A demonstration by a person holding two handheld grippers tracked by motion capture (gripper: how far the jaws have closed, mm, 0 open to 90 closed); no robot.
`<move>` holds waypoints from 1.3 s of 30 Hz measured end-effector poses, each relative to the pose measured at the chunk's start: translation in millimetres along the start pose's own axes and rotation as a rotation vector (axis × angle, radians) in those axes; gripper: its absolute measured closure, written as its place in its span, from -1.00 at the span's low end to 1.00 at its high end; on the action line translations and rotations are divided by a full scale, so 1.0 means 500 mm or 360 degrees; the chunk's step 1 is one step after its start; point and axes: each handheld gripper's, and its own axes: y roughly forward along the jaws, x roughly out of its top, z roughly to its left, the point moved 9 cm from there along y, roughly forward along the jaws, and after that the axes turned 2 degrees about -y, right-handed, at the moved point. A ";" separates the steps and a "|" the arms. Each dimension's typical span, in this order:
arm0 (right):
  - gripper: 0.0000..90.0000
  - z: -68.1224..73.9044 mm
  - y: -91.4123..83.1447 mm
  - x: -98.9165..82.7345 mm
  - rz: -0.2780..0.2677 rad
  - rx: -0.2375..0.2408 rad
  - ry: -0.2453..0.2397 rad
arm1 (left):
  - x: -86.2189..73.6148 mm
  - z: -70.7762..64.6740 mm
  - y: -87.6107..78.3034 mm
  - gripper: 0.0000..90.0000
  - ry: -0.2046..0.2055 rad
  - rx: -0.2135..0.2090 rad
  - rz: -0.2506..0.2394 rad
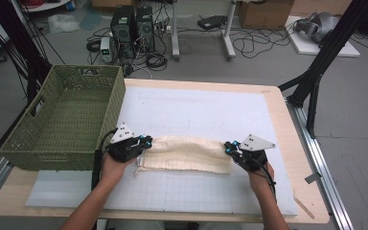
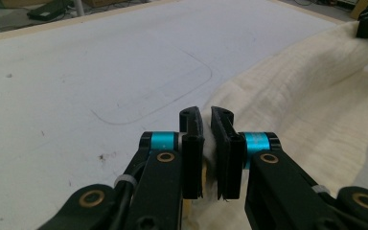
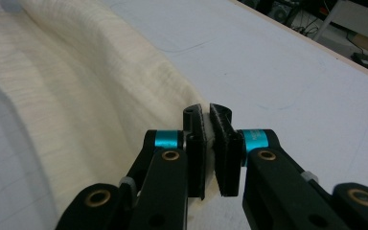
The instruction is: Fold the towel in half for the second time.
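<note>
A cream cloth (image 1: 187,154) lies folded in a long strip across the white mat (image 1: 196,110), stretched between both grippers. My left gripper (image 1: 146,142) is shut on the cloth's left end; in the left gripper view the cream cloth (image 2: 316,110) is pinched between the black jaws of the left gripper (image 2: 206,112). My right gripper (image 1: 229,147) is shut on the right end. In the right gripper view the cloth (image 3: 76,86) runs away to the upper left from the right gripper (image 3: 207,110), a bit of it squeezed between the pads.
A green woven basket (image 1: 110,103) stands at the table's left, close to my left gripper. The wooden table edge (image 1: 292,143) borders the mat on the right. Computers and cables lie on the floor beyond the table.
</note>
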 end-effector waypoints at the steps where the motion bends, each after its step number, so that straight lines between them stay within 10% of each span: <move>1: 0.89 0.004 -0.004 -0.002 -0.0002 0.0006 -0.0010 | -0.002 -0.002 -0.005 0.83 -0.0006 -0.0001 -0.0011; 13: 0.89 0.048 -0.038 -0.032 0.0015 0.0093 -0.0026 | -0.050 -0.018 -0.035 0.77 -0.0035 -0.0039 0.0069; 17: 0.89 0.060 -0.042 -0.044 0.0038 0.0125 -0.0025 | -0.061 -0.012 -0.034 0.32 -0.0076 -0.0020 0.0122; 21: 0.89 0.070 -0.046 -0.063 0.0091 0.0133 -0.0035 | -0.015 -0.011 -0.055 -0.02 -0.0201 -0.0039 -0.0042; 26: 0.89 0.076 -0.052 -0.066 0.0095 0.0157 -0.0034 | 0.043 -0.031 -0.057 0.00 -0.0180 -0.0132 -0.0146; 39: 0.83 0.078 -0.060 -0.082 0.0147 0.0167 -0.0020 | -0.074 -0.065 0.020 0.48 -0.0108 -0.0082 0.0281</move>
